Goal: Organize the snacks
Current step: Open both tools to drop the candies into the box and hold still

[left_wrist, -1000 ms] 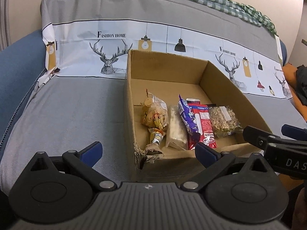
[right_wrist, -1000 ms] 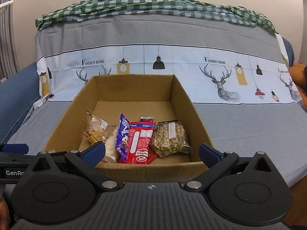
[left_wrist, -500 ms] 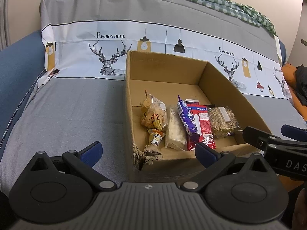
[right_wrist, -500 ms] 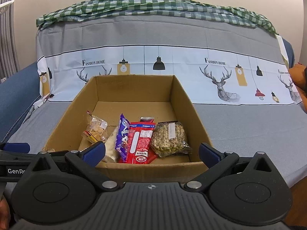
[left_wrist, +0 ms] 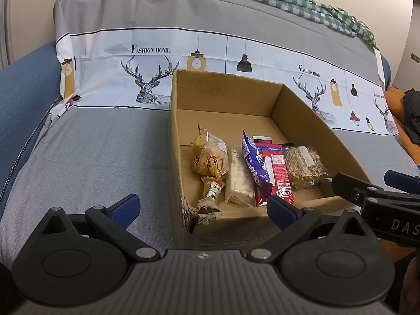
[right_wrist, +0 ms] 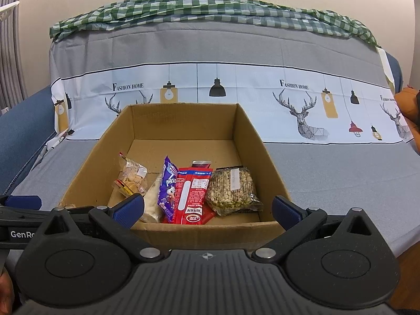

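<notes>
Across the whole upper half of both views, a sofa (right_wrist: pixel 328 183) under a grey cover (left_wrist: pixel 86 157) printed with a white band of deer and lamps; a green checked cloth (right_wrist: pixel 210 10) along the top of the backrest. Blue upholstery (left_wrist: pixel 23 92) shows at the left edge of frame.

Centre of frame, on the seat: an open cardboard box (right_wrist: pixel 246 136), flaps gone, near left corner torn and crumpled (left_wrist: pixel 202 210) in the left wrist view.

Snacks lie in a row against the box's near wall, side by side and touching:
- clear bag of mixed nuts or seeds (right_wrist: pixel 232 187), rightmost
- red packet (right_wrist: pixel 191 197), partly over a second red one
- purple packet (left_wrist: pixel 253 162), on edge, leaning on the red
- pale wrapped bar (left_wrist: pixel 240 176)
- clear bag of round biscuits (left_wrist: pixel 208 155), leftmost, with a small yellow sachet (left_wrist: pixel 212 187) at its near end

Rear half of the box floor bare.

Bottom of frame: left gripper (left_wrist: pixel 202 207), fingers spread wide, nothing between them, short of the box's torn corner. Right gripper (right_wrist: pixel 207 210), fingers likewise released and empty, straddling the box's near wall. Each gripper's tips show at the other view's lower edge.
</notes>
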Motion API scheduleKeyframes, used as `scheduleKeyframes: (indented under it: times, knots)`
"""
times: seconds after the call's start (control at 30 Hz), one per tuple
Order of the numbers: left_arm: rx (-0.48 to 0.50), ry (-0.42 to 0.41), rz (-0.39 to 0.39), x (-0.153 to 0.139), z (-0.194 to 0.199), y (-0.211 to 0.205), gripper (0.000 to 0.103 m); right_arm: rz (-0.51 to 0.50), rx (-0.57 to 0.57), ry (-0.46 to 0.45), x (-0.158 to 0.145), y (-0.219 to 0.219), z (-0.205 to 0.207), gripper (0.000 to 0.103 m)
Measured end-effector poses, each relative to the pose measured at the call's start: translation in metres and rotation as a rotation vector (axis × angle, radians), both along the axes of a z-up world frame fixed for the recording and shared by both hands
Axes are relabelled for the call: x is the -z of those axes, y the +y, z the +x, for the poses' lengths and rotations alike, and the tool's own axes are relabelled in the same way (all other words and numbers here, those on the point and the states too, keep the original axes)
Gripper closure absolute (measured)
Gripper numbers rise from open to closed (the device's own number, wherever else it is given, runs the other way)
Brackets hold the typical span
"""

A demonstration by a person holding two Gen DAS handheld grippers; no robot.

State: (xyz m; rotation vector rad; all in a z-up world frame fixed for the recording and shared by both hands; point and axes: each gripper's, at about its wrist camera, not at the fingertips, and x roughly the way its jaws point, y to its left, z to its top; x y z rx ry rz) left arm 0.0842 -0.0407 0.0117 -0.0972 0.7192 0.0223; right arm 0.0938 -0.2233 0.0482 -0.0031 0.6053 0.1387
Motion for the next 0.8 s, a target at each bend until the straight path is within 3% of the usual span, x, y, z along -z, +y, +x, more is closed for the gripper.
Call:
scheduleKeyframes:
  times: [0.8]
  knots:
    - [0.013,-0.03,0.008,-0.0013,-0.0001,-0.0018,0.001,0.008,0.002,0.013,0.0007,-0.0003,0.0014,0.001]
